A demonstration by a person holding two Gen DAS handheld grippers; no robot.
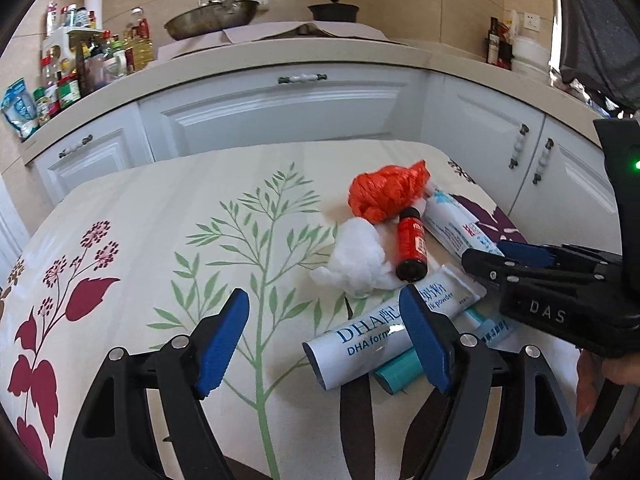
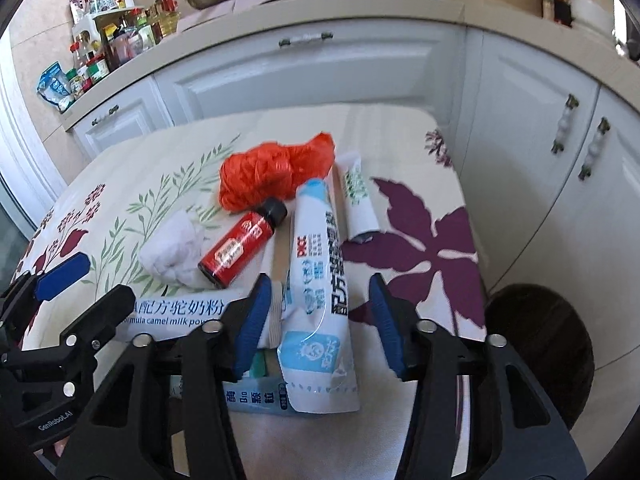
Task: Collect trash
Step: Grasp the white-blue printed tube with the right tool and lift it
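Trash lies in a pile on the floral tablecloth (image 1: 132,216): a crumpled orange plastic bag (image 1: 384,192) (image 2: 272,174), a small red bottle (image 1: 411,246) (image 2: 240,246), a white tissue wad (image 1: 358,258) (image 2: 172,250), a white DHA milk powder sachet (image 1: 360,344) (image 2: 176,314), a blue-white sachet (image 2: 318,280) (image 1: 456,228), a small green-white sachet (image 2: 358,204) and a teal packet (image 1: 400,372). My left gripper (image 1: 326,344) is open and empty, its right finger over the DHA sachet. My right gripper (image 2: 320,326) is open, astride the blue-white sachet.
White kitchen cabinets (image 1: 280,108) stand behind the table, with a counter holding bottles (image 1: 80,68), a pan (image 1: 212,18) and a pot (image 1: 334,10). A dark round stool (image 2: 540,344) sits on the floor right of the table.
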